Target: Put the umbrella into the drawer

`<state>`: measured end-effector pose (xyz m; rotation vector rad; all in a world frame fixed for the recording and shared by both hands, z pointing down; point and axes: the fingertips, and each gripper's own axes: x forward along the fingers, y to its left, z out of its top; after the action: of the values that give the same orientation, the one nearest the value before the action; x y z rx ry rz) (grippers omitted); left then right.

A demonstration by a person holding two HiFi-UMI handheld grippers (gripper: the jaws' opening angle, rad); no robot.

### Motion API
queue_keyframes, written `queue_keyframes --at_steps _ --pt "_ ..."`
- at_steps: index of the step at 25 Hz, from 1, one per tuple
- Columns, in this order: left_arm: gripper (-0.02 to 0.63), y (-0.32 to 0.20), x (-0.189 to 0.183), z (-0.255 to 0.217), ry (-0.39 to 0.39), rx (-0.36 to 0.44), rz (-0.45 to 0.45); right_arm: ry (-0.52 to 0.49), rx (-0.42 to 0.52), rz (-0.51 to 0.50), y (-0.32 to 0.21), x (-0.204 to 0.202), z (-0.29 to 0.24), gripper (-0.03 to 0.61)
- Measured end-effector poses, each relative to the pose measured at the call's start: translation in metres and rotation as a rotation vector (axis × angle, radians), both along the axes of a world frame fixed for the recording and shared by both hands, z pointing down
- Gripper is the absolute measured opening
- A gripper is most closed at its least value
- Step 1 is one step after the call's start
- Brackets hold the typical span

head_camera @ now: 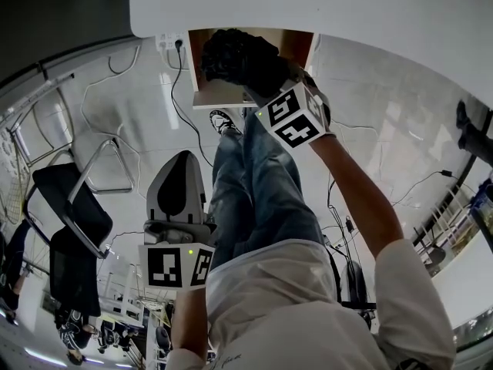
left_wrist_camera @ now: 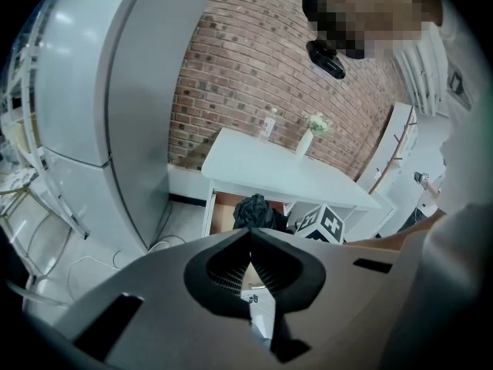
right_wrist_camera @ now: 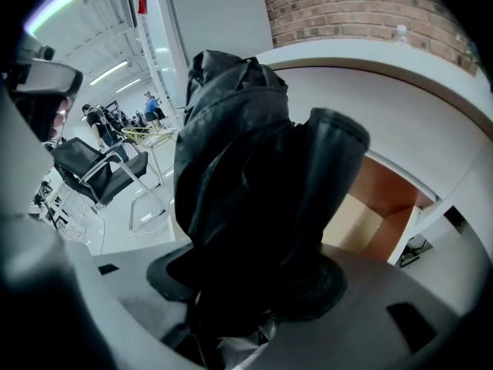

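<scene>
A folded black umbrella (head_camera: pixel 239 56) is held over the open wooden drawer (head_camera: pixel 223 95) under the white table (head_camera: pixel 323 6). My right gripper (head_camera: pixel 258 83) is shut on it, with its marker cube just behind. In the right gripper view the umbrella (right_wrist_camera: pixel 246 153) fills the space between the fingers, and the drawer's brown inside (right_wrist_camera: pixel 377 206) lies beyond. My left gripper (head_camera: pixel 179 199) hangs low beside the person's legs, shut and empty. From the left gripper view (left_wrist_camera: pixel 248 241) the umbrella (left_wrist_camera: pixel 258 210) shows at the drawer mouth (left_wrist_camera: pixel 223 213).
A tall grey cabinet (left_wrist_camera: pixel 100 91) stands left of the table, against a brick wall (left_wrist_camera: pixel 254 68). A bottle (left_wrist_camera: pixel 267 123) and a vase (left_wrist_camera: pixel 306 139) stand on the tabletop. Black chairs (head_camera: pixel 69 206) sit at the left. Cables (head_camera: pixel 185 114) trail over the floor.
</scene>
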<state>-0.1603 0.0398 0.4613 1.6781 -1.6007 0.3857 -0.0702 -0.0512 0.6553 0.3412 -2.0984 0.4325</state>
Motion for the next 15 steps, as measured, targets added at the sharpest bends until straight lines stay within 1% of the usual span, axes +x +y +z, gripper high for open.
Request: queue_keyframes --at_steps 4,9,15 --pt "0.017 0.005 -0.002 0.001 0.000 -0.006 -0.002 0.030 0.004 -0.005 -0.002 0.000 0.012 0.264" --pt "0.018 0.009 -0.008 0.008 -0.006 -0.016 -0.009 0.070 0.011 -0.038 -0.004 -0.001 0.032 0.264" --pt "0.018 0.013 -0.011 0.013 0.004 -0.026 -0.037 0.115 0.009 -0.072 -0.008 -0.003 0.056 0.264"
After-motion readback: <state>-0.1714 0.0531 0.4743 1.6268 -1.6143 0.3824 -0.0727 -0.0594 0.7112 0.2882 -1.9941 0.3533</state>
